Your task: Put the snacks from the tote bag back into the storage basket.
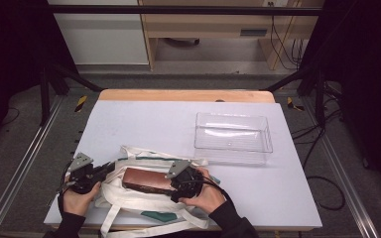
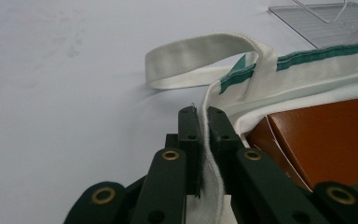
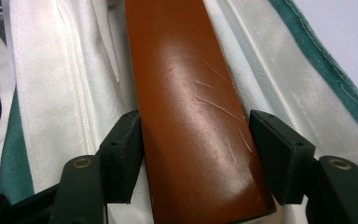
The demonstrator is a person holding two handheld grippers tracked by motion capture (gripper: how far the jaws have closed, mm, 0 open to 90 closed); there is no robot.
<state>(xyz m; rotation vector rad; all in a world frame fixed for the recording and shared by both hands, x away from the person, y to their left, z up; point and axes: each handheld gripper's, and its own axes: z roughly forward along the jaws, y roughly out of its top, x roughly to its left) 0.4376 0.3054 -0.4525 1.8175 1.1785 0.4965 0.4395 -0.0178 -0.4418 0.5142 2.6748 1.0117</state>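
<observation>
Left gripper (image 2: 204, 122) fingers pinching bag rim (image 2: 210, 177). Right gripper (image 3: 200, 156) fingers straddling brown box (image 3: 191, 112), contact unclear. Risk: glossy box slips; rim tugs free, bag (image 1: 144, 198) closes.

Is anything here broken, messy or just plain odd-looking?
One thing: the brown box has a few pale scratches across its glossy top, seen in the right gripper view. The white tote bag lies rumpled with its straps sprawled toward the table's near edge. The clear bin sits square and unharmed.
</observation>
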